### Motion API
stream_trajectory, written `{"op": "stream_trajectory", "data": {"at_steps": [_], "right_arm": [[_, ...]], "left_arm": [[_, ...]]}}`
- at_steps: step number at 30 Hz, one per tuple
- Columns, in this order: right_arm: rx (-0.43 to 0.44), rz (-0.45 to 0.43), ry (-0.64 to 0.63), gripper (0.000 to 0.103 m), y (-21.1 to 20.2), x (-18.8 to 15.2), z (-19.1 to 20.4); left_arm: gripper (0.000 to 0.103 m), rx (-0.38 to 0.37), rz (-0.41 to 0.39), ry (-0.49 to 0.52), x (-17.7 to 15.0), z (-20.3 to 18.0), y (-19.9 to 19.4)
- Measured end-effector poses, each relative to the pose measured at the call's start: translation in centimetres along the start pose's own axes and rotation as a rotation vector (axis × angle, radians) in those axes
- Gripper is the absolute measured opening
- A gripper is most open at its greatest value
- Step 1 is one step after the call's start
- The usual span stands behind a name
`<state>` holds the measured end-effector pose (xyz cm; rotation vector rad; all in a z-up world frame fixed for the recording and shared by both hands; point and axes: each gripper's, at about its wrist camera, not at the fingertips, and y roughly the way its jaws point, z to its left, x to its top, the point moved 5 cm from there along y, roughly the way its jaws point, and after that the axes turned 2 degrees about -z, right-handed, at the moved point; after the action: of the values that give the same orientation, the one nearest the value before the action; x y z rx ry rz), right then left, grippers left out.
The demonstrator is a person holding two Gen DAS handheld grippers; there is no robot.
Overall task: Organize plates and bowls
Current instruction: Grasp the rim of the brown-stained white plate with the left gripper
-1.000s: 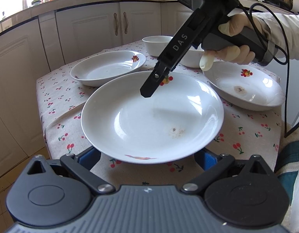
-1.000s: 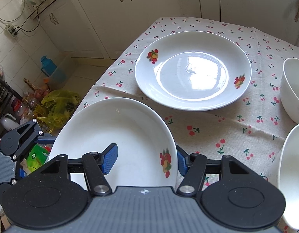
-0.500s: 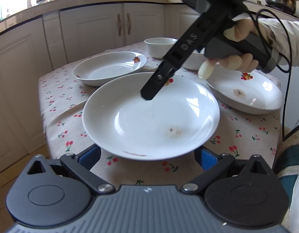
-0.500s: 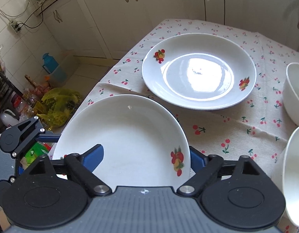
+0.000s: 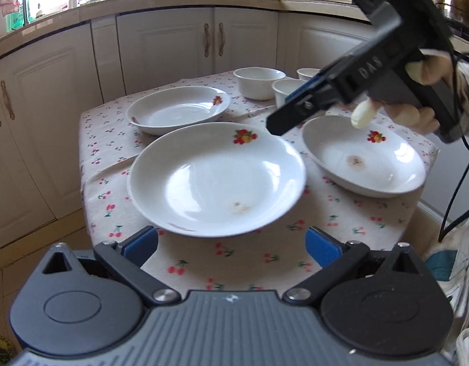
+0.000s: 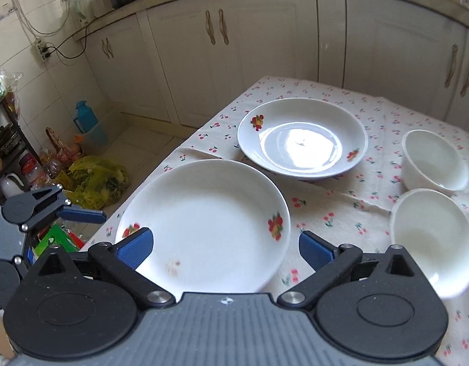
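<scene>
A white plate (image 5: 216,180) with a fruit print and a brown smear lies on the cherry-print tablecloth (image 5: 265,256). My left gripper (image 5: 231,245) stands open just short of the plate's near rim. My right gripper (image 5: 291,106) hovers above its far right rim, held by a gloved hand. In the right wrist view the same plate (image 6: 204,222) lies ahead of my right gripper (image 6: 225,247). Its jaws are opening and the pads press on nothing. A blue finger (image 6: 82,215) of the left gripper shows at the left.
A second stained plate (image 5: 362,155) lies to the right and a clean one (image 5: 178,109) farther back. Three white bowls (image 5: 259,82) stand at the table's far end. Cabinets ring the table; bags and a blue flask (image 6: 85,119) sit on the floor.
My right gripper let go of the near plate's rim, spread its jaws and drew back and up. My left gripper backed off and rose a little, staying open.
</scene>
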<state>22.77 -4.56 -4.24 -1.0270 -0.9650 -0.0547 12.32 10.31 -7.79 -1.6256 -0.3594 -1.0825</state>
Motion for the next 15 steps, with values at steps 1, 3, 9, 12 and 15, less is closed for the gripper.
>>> {"op": "stream_trajectory", "data": {"at_steps": [1, 3, 9, 12, 15], "right_arm": [[-0.005, -0.01, -0.003, 0.103, -0.7, -0.5, 0.0], [-0.019, -0.029, -0.006, 0.103, -2.1, -1.6, -0.1], [-0.091, -0.087, 0.0, 0.103, -6.0, -5.4, -1.7], [-0.15, -0.107, -0.005, 0.103, -7.6, -7.5, -2.7], [-0.197, -0.114, -0.022, 0.103, -9.0, -9.7, -3.4]], "left_arm": [[0.102, 0.007, -0.005, 0.001, 0.1, -0.5, -0.1], [0.102, 0.01, -0.014, -0.002, 0.2, -1.7, -0.3], [0.102, 0.028, -0.048, -0.016, 1.3, -5.0, -0.7], [0.102, 0.061, -0.051, -0.028, 2.1, -6.3, -0.5], [0.102, 0.051, -0.066, -0.03, 2.5, -7.5, -0.2]]}}
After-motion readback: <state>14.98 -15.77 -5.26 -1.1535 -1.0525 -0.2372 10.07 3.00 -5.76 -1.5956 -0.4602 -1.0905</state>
